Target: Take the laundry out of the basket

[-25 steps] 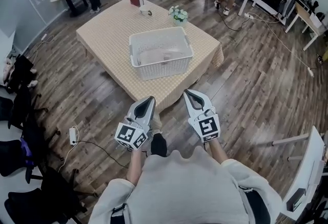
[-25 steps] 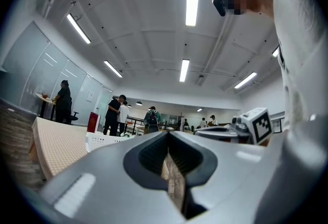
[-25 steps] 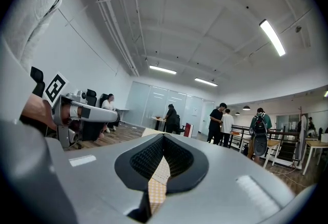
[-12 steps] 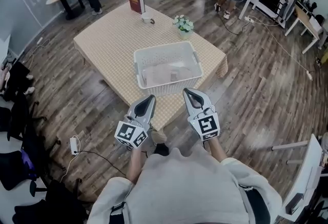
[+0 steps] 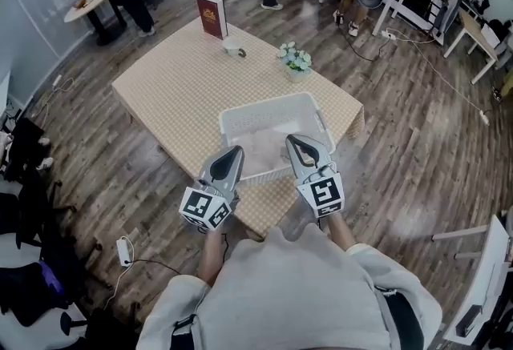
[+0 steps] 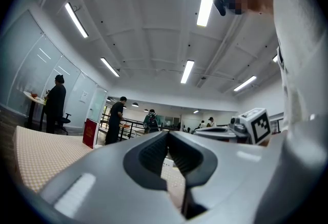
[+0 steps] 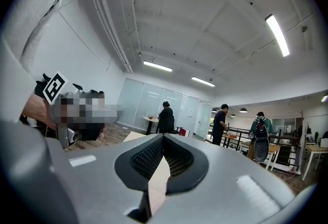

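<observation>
Head view shows red book (image 5: 212,16) beyond the laundry basket (image 5: 268,106), print unreadable

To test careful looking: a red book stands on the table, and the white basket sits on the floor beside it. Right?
No. The basket sits on the table, near its closest corner, not on the floor, as the head view shows. The red book does stand on the table.
</observation>
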